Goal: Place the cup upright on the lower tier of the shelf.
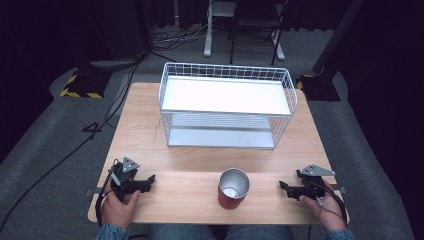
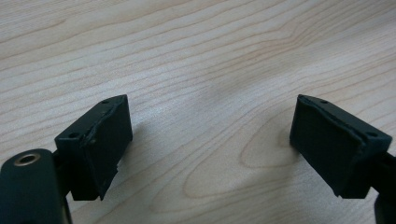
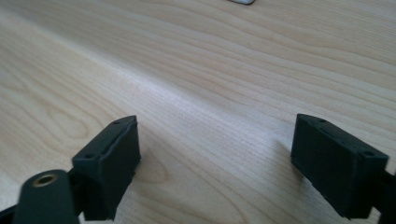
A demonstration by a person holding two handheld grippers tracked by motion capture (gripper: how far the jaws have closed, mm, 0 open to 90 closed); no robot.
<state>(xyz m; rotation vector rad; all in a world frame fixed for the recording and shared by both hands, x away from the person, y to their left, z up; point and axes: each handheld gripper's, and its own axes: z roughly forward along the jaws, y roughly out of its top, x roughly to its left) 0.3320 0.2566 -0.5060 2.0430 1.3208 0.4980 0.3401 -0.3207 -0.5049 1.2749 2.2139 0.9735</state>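
Note:
A red cup (image 1: pixel 233 188) with a shiny metal inside stands upright near the front edge of the wooden table (image 1: pixel 200 150). My left gripper (image 1: pixel 150 179) rests low at the front left, pointing right toward the cup, a hand's width away. In the left gripper view the left gripper (image 2: pixel 210 140) is open, with bare wood between the jaws. My right gripper (image 1: pixel 283 186) sits at the front right, pointing left at the cup. Its own view shows the right gripper (image 3: pixel 215 161) open over bare wood too.
A white wire two-level rack (image 1: pixel 227 107) stands at the middle back of the table, its solid top shelf bare. Beyond the table are grey carpet, cables, stand bases (image 1: pixel 82 82) and a chair's legs (image 1: pixel 255 35).

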